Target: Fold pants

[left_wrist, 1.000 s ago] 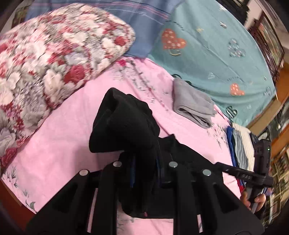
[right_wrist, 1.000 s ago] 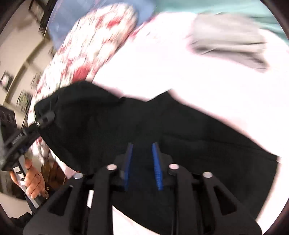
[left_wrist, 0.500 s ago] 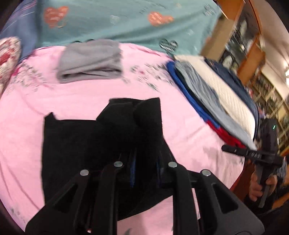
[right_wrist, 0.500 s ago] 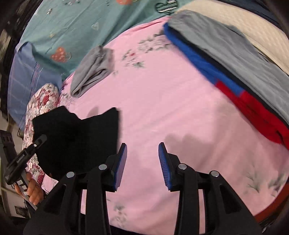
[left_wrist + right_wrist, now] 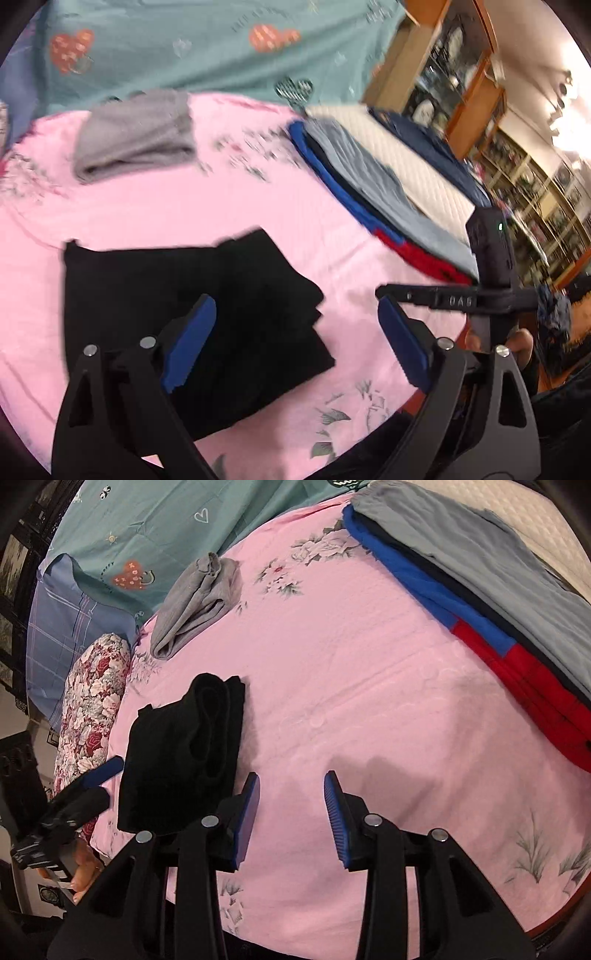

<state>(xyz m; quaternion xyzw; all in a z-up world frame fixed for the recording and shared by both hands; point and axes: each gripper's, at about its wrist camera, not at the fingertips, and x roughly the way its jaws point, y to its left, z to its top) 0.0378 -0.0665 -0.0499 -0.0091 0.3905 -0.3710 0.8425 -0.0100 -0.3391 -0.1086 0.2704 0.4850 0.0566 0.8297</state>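
Observation:
The black pants (image 5: 192,306) lie folded into a compact stack on the pink bedsheet (image 5: 221,206). My left gripper (image 5: 295,332) is open and empty just above their near right edge. In the right wrist view the pants (image 5: 184,753) lie to the left, with the top fold rolled. My right gripper (image 5: 291,812) is open and empty over bare sheet (image 5: 369,686) right of the pants. The left gripper (image 5: 74,794) shows at that view's left edge, and the right gripper (image 5: 461,299) at the left wrist view's right.
A folded grey garment (image 5: 136,136) lies at the far side of the bed. A stack of blue, red and grey clothes (image 5: 498,602) lies along the right. A floral pillow (image 5: 92,709) is at the left. Wooden shelves (image 5: 480,92) stand beyond the bed.
My left gripper has let go of the black pants and opened wide. The pants now lie folded flat on the sheet. My right gripper stays open, shifted slightly.

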